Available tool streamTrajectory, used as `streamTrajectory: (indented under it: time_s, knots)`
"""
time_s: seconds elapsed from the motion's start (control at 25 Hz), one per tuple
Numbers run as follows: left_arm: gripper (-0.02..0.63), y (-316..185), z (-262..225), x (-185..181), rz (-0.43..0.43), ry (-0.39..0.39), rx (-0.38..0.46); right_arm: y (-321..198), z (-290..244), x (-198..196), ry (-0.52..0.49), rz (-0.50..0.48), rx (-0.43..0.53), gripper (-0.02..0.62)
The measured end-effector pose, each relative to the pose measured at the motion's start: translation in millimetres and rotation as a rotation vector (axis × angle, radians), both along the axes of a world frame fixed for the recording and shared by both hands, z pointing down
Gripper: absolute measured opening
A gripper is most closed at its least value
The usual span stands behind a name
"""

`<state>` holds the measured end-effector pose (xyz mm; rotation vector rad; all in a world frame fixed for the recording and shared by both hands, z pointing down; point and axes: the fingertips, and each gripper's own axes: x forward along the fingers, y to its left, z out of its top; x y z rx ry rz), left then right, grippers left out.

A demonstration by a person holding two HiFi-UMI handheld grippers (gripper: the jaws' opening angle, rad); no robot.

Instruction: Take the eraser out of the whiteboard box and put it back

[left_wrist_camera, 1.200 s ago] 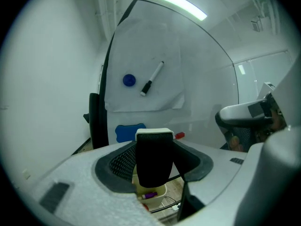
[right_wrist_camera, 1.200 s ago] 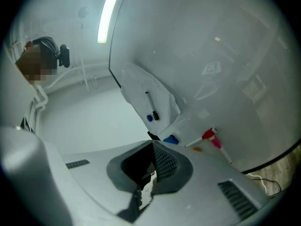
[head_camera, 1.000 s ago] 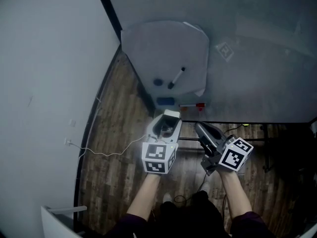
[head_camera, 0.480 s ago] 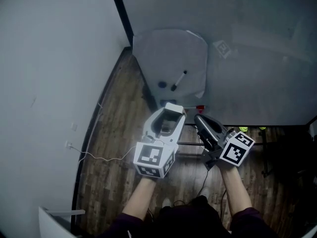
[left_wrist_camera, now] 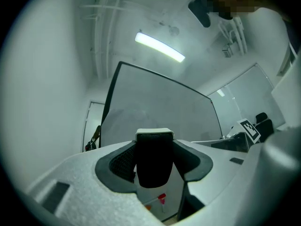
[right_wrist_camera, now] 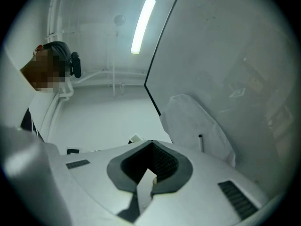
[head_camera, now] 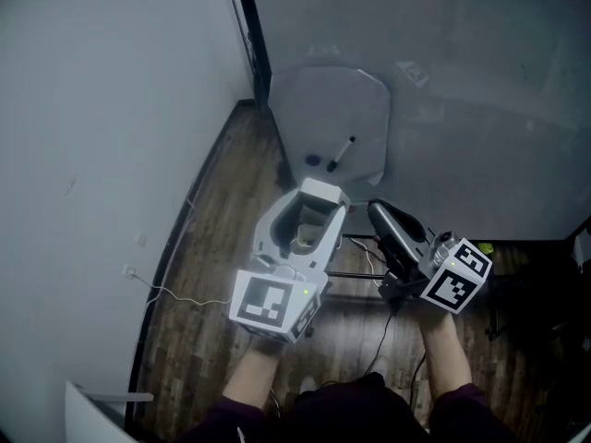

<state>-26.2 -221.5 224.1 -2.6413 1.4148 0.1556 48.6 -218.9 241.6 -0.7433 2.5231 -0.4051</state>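
The eraser and the whiteboard's box are hidden in every view; in the head view my left gripper (head_camera: 320,193) covers the spot below the whiteboard (head_camera: 480,109). This white gripper is raised toward the board's lower edge, jaws together with nothing between them. The left gripper view shows its dark pads (left_wrist_camera: 154,160) closed, and a red marker cap (left_wrist_camera: 162,198) below them. My dark right gripper (head_camera: 379,213) hangs just to the right, also shut and empty. Its own view shows the jaws (right_wrist_camera: 151,171) meeting in a seam.
A paper sheet (head_camera: 343,118) hangs on the whiteboard with a black marker (head_camera: 345,151) and a blue magnet (head_camera: 313,161) on it. A white wall (head_camera: 102,137) closes the left side. A cable (head_camera: 175,289) trails over the wooden floor (head_camera: 212,247).
My left gripper has risen and moved forward toward the board's lower edge, now covering the blue eraser and red marker seen earlier. The right gripper has shifted slightly right.
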Motion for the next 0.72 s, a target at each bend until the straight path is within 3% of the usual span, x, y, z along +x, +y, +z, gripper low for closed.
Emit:
streamTrajectory:
  time_s: [0.32,0.72]
  knots:
    - [0.222,30.3,-30.3,-14.4,0.013,0.040,0.069,30.3,-29.4,-13.5,0.006,-0.015,0.070,0.003]
    - [0.222,51.3,-32.4,-20.2,0.024,0.056,0.086,52.9,-29.1,-18.1,0.013,-0.002,0.070,0.003]
